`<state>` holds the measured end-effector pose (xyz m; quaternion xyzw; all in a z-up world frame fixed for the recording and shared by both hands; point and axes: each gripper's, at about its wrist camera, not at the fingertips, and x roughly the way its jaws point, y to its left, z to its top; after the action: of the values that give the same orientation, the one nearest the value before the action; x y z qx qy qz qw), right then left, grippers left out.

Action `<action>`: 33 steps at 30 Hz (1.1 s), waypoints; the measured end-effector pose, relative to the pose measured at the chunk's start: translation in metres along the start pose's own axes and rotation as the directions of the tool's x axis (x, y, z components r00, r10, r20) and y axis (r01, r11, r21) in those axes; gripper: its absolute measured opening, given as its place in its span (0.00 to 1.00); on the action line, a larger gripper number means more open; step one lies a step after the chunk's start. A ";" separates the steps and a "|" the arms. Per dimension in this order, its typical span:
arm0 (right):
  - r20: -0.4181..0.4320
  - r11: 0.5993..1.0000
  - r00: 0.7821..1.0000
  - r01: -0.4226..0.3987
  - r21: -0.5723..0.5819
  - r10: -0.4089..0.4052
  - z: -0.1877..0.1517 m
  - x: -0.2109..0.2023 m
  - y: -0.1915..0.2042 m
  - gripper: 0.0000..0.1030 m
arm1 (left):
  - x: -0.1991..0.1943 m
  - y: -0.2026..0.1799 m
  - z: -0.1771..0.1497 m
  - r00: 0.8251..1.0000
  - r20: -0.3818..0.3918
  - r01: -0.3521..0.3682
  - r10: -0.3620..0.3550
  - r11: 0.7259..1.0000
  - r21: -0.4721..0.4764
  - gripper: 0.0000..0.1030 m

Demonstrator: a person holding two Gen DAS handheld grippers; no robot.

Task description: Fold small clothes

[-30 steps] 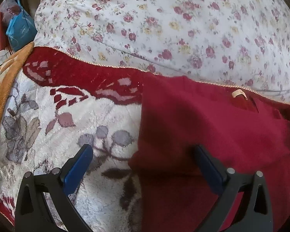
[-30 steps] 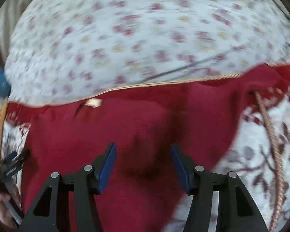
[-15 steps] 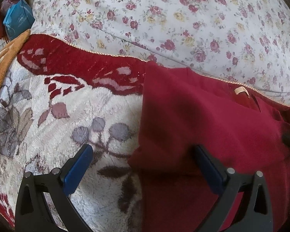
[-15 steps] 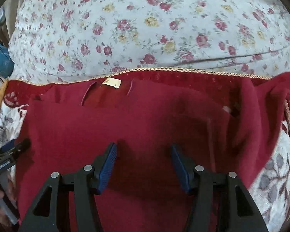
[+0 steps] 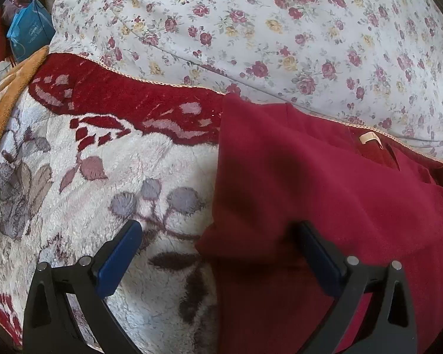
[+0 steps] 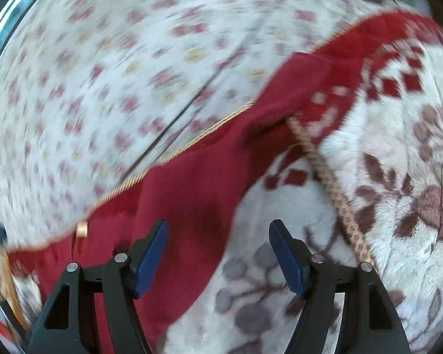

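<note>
Red garment (image 5: 325,200) is lying flat on the fuzzy blanket (image 5: 103,206), top edge up against the flowered quilt (image 5: 280,29), with its little neck tag (image 5: 369,139) right by the quilt's seam. So everything below is relative to that garment.

Your left gripper (image 5: 218,247) is parked right over the garment's left edge, fingers spread wide, nothing pinched. One finger hangs over bare blanket, the other over the red cloth, so the edge runs right between them. Looks like that side already has a fold in it, though that's my read, not a sure thing.

Your right gripper (image 6: 218,250) is the one that matters for the next bit. Its jaws have just been opening and they're spread now, with nothing clamped between them. It sits over the garment's right edge: left finger over the red fabric, right finger over blanket. That view is blurry, so don't trust fine detail there.

The key relation: a loose strip of the garment, probably a sleeve (image 6: 283,100), runs away from your right fingers, up and to the right toward the quilt, along the braided cord (image 6: 327,183). Your right hand is clearly nearer to it than the left. I'd guess you reach forward along that strip and bring it back over the body.
</note>
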<state>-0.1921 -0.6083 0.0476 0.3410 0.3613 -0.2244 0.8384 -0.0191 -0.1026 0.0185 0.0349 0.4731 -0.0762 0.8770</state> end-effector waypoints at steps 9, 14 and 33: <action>0.077 0.991 0.995 0.055 0.126 -0.065 0.061 0.035 -0.020 0.77 | 0.002 0.000 0.000 1.000 -0.005 0.006 -0.006 1.000 -0.004 1.00; 0.052 0.981 0.987 0.143 0.135 -0.151 0.092 0.066 -0.029 0.40 | 0.004 0.000 0.001 1.000 -0.010 0.008 -0.008 1.000 -0.005 1.00; 0.113 0.909 0.982 -0.091 -0.406 0.149 0.031 -0.093 0.133 0.08 | -0.033 0.029 0.016 0.995 0.083 0.067 -0.058 0.991 -0.119 1.00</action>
<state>-0.1549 -0.5307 0.1887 0.1676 0.3175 -0.1174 0.9259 -0.0191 -0.0726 0.0544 -0.0364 0.4427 -0.0760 0.8927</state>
